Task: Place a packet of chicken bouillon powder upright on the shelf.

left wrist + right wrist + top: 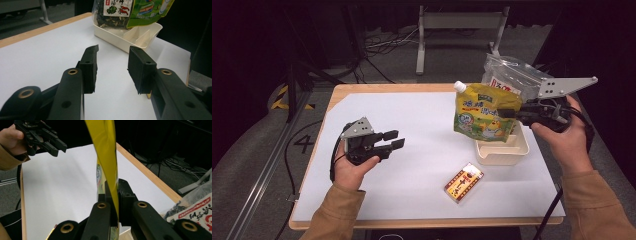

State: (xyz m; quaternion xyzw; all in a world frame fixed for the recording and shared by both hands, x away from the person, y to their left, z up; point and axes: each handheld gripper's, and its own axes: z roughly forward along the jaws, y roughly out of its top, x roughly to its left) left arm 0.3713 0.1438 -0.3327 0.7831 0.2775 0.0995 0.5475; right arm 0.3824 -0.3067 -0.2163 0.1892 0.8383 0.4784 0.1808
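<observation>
Now pouch (482,116) – seemingly above tray (502,150)

Two pouches (482,118) (507,76) (one yellow), one tray (502,149), one box (464,182)

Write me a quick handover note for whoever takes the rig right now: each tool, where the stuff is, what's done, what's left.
Right tool: shut on the edge of the green-yellow spouted pouch, which hangs above the white divided bin.
Left tool: open, nothing between its jaws, held above the white mat left of centre.
Clear bag of dried food: standing in the bin's far end.
Red-yellow box: lying on the mat in front of the bin.
Done: clear bag is binned, pouch is lifted.
Left, probably: lower the pouch into the bin's free compartment and release it, then pick up the box.
</observation>
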